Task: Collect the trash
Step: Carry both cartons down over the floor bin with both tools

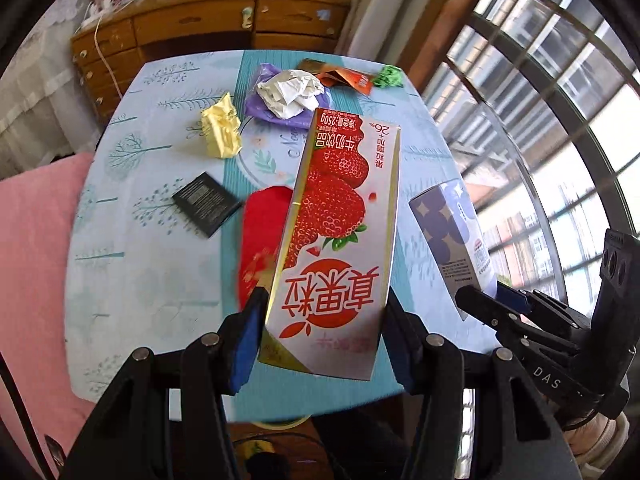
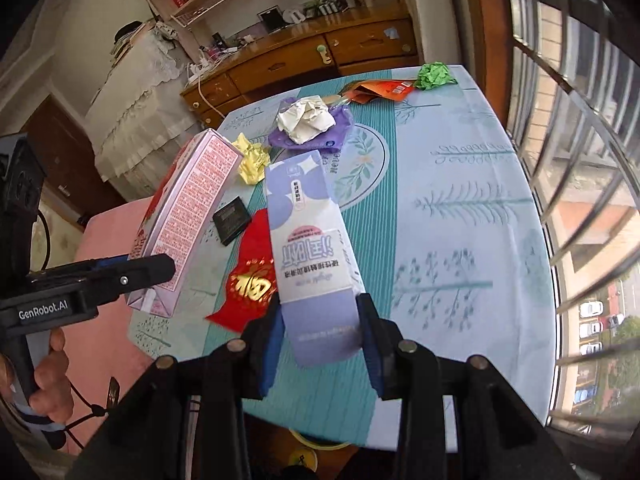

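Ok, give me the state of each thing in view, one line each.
Left gripper: jaws shut on strawberry carton, lifted off table.
Right gripper: jaws shut on purple box, lifted.
White paper: crumpled, on purple bag.
Yellow paper: crumpled, on table.
Green paper: crumpled, far corner.
Red envelope: flat.
Black packet: flat.

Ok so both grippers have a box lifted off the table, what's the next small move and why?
Probably carry both boxes back off the table's near edge toward a bin, though no bin clearly shows. The left gripper is shut on the strawberry milk carton, and the right gripper on the purple box. Both are clear of the tablecloth, so neither hand can take the crumpled white paper yet.
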Demonstrator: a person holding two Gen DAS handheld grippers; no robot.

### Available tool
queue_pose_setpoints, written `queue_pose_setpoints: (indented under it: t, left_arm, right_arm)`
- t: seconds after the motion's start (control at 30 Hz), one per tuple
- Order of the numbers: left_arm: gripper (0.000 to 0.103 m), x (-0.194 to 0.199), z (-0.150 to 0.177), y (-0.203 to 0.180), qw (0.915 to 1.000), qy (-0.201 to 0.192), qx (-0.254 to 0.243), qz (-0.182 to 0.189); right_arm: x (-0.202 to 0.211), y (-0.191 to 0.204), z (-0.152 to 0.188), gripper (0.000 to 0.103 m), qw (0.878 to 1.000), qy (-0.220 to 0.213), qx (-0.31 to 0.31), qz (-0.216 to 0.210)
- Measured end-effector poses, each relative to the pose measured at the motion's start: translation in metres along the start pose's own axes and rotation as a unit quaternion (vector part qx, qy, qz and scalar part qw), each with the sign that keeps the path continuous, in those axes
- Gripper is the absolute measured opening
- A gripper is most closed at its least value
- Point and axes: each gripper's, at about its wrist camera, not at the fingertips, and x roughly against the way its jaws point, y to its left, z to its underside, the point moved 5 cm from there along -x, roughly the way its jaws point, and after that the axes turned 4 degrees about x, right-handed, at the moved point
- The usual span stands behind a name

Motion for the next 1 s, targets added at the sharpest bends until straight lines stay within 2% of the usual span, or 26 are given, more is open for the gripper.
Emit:
queue_pose_setpoints:
  t: [0.27,0.43,0.6,0.8,1.0]
  left_arm:
    - [0.053,0.040,0.081,0.055,0.9990,0.000,-0.042,0.012]
    - [0.053,0.044,0.129,0.085,0.9983,0.014,-0.057,-0.001]
    - [0.053,0.036,0.179,0.102,0.9968,0.036,-0.070,-0.015]
    - [0.053,-0.002,0.236,0.117,0.9954,0.081,-0.046,-0.021]
    - [0.054,-0.082,0.287,0.135,0.9910,0.124,-0.025,-0.043]
  right_arm:
    - [0.023,0.070,0.080,0.036,0.998,-0.020,-0.043,0.037]
    - [0.024,0.111,0.126,0.036,0.998,0.005,-0.044,0.040]
    - [0.015,0.132,0.169,0.036,0.998,0.046,-0.035,0.039]
    - [-0.023,0.129,0.224,0.036,0.993,0.106,-0.036,0.034]
    - [-0.095,0.099,0.282,0.036,0.983,0.173,-0.045,0.039]
